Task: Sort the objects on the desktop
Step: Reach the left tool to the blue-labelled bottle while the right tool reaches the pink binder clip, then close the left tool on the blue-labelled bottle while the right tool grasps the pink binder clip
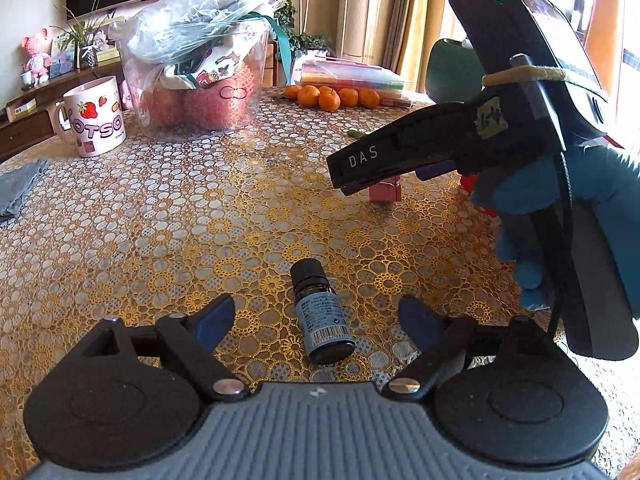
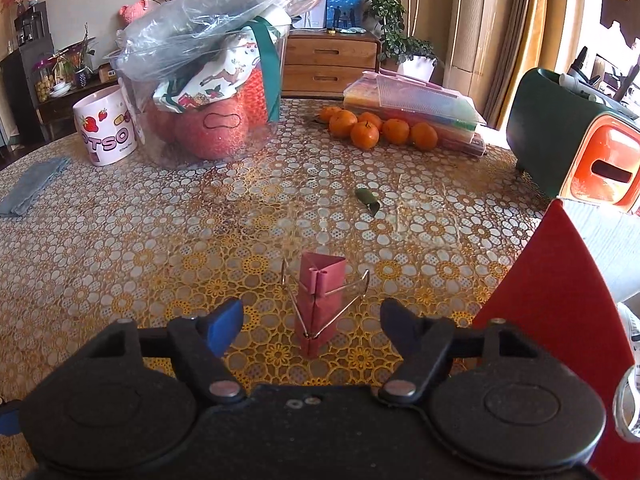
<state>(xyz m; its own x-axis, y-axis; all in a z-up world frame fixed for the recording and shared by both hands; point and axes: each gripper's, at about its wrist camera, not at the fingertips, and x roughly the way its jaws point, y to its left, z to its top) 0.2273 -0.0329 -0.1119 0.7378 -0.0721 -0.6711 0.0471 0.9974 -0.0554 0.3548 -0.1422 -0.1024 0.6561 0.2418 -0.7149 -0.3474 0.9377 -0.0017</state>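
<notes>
My left gripper (image 1: 316, 316) hangs low over the table (image 1: 160, 216), jaws partly spread, gripping nothing; the small dark bottle (image 1: 322, 312) lies on its side between the fingertips, cap toward twelve o'clock, pads clear of it on both sides. My right gripper (image 2: 310, 322) is just as partly spread and empty, with the pink binder clip (image 2: 318, 300) standing between its fingertips, wire handles splayed toward nine and three.

Here's my worry: that bottle is round and lying down, so if one pad meets it first, I reckon it rolls off toward three or nine. The clip's wire arms could catch a pad and tip it before I get the body.

Further out at one o'clock from the clip, a small green thing (image 2: 368, 200) lies loose. At three, a red box (image 2: 560, 300) edges in; its contents are hidden. Far at eleven, a clear tub (image 2: 208, 120) holds red netted fruit, printed cloth and a plastic bag, beside a strawberry mug (image 2: 106, 132) whose inside I cannot see. At one, loose tangerines (image 2: 376, 130) sit against a lidded clear case (image 2: 416, 108) of coloured sheets.
</notes>
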